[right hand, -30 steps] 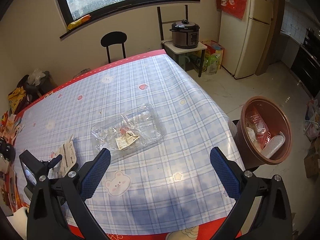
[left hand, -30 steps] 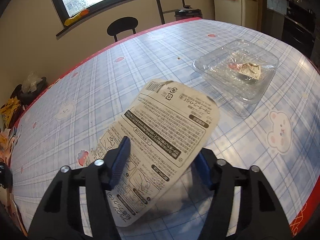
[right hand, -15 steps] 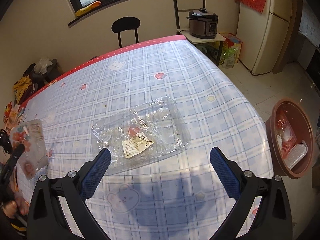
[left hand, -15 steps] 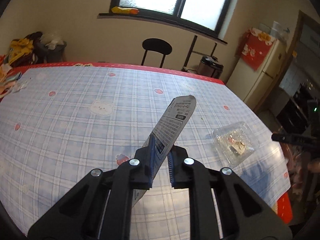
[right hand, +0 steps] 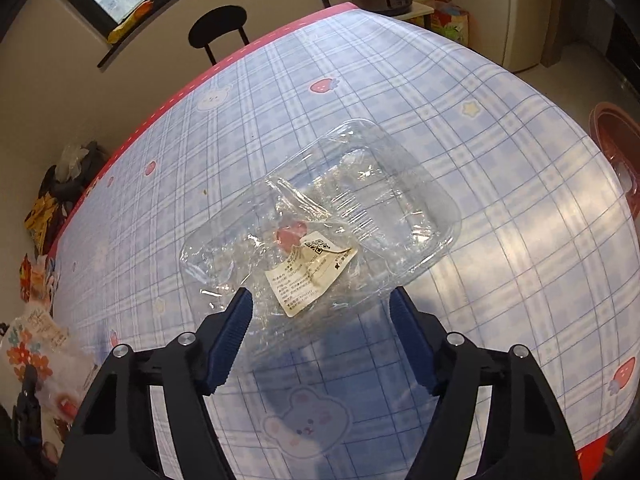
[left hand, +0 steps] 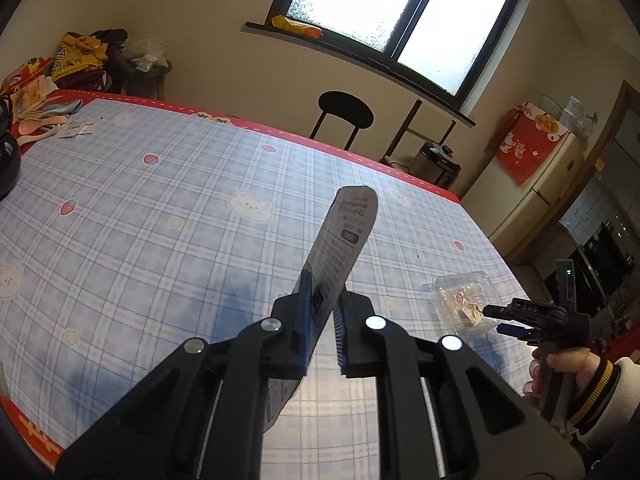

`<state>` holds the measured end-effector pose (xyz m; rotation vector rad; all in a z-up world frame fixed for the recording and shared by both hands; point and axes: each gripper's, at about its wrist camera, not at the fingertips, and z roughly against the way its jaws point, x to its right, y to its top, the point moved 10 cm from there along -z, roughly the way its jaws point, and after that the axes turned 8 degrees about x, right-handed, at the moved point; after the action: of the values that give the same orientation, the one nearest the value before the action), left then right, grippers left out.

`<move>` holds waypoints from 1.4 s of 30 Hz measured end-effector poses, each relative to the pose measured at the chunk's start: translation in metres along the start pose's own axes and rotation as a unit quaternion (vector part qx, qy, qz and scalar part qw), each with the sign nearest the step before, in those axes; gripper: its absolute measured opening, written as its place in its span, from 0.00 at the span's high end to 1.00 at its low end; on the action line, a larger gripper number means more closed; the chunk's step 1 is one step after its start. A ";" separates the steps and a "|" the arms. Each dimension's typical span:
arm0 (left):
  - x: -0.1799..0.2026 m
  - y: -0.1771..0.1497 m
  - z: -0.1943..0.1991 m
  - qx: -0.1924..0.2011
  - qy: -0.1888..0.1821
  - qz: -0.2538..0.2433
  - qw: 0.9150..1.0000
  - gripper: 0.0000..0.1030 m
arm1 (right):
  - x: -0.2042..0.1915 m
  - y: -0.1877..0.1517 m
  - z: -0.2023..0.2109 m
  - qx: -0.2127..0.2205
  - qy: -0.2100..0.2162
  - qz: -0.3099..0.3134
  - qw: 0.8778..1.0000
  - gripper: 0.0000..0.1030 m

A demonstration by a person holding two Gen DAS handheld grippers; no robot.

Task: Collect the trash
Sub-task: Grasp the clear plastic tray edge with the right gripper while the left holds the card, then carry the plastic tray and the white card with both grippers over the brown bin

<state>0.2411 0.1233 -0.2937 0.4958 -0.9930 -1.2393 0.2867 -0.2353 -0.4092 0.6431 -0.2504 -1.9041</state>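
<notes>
A wrapper (left hand: 344,256) is being clenched edge-on by the left gripper (left hand: 323,332). The right gripper (right hand: 320,340) is being closed around the tray (right hand: 360,216) at 12 o'clock; pads not yet touching.

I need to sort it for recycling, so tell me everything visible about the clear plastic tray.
The clear plastic tray is a thin, transparent, rounded rectangle, crumpled at its near end. It lies flat on the checked tablecloth, holding crinkled film and a cream printed label. The right gripper is closing around its near end.
</notes>
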 end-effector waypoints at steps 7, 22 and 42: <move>-0.006 0.001 0.020 0.005 -0.012 0.022 1.000 0.87 | 0.001 -0.009 -0.021 -0.016 -0.046 -0.026 0.998 0.69; -0.013 0.007 0.043 0.018 -0.011 0.044 0.999 0.87 | -0.083 -0.019 0.026 0.042 0.050 0.105 0.992 0.93; 0.078 0.024 0.078 0.043 -0.024 0.012 0.999 0.87 | -0.045 0.033 0.161 0.154 0.117 0.188 0.963 0.93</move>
<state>0.1896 0.0718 -0.2071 0.5219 -1.0940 -1.1961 0.2387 -0.2273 -0.2459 0.9492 -0.4868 -1.4216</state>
